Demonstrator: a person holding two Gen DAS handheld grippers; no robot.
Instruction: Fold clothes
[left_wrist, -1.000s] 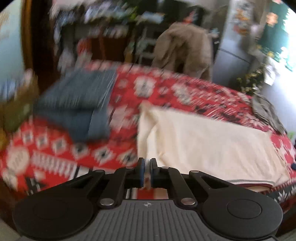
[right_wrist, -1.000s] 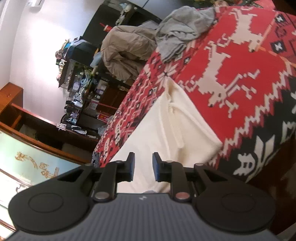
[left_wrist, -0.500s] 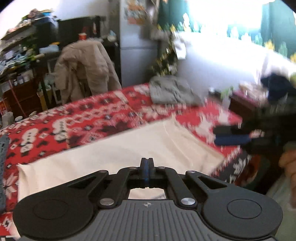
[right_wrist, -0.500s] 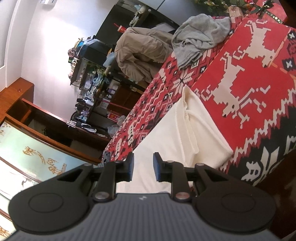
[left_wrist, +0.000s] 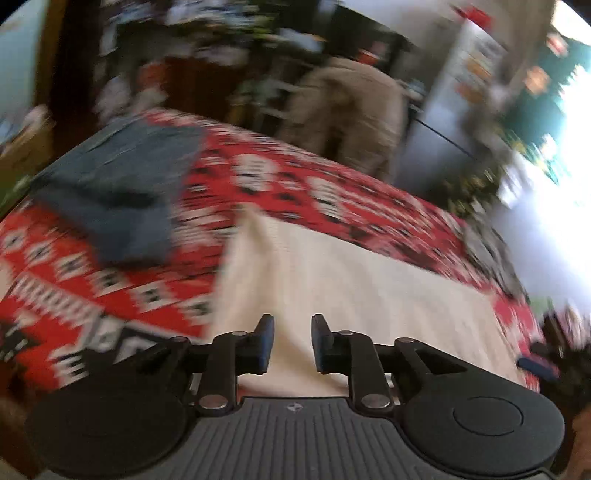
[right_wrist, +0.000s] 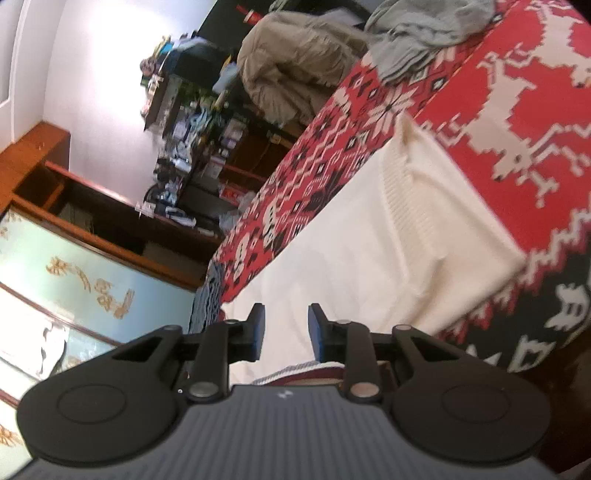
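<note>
The spread garment (left_wrist: 362, 295) lies flat on the patterned cloth (left_wrist: 314, 184) covering the desk, along the desk's near edge. In the left wrist view, the folded garment (left_wrist: 118, 192) sits on the cloth left of the spread garment, just beside it. At the spread garment's other end, the crumpled garment (right_wrist: 424, 29) lies farther back on the cloth. Behind the desk, beyond the spread garment, a coat (right_wrist: 295, 66) hangs, with cluttered shelves (right_wrist: 192, 122) to its left.

The left gripper (left_wrist: 289, 341) pointed down a bit, and its jaws were opening with nothing between them. The right gripper (right_wrist: 283, 330) was opening too, also empty.
</note>
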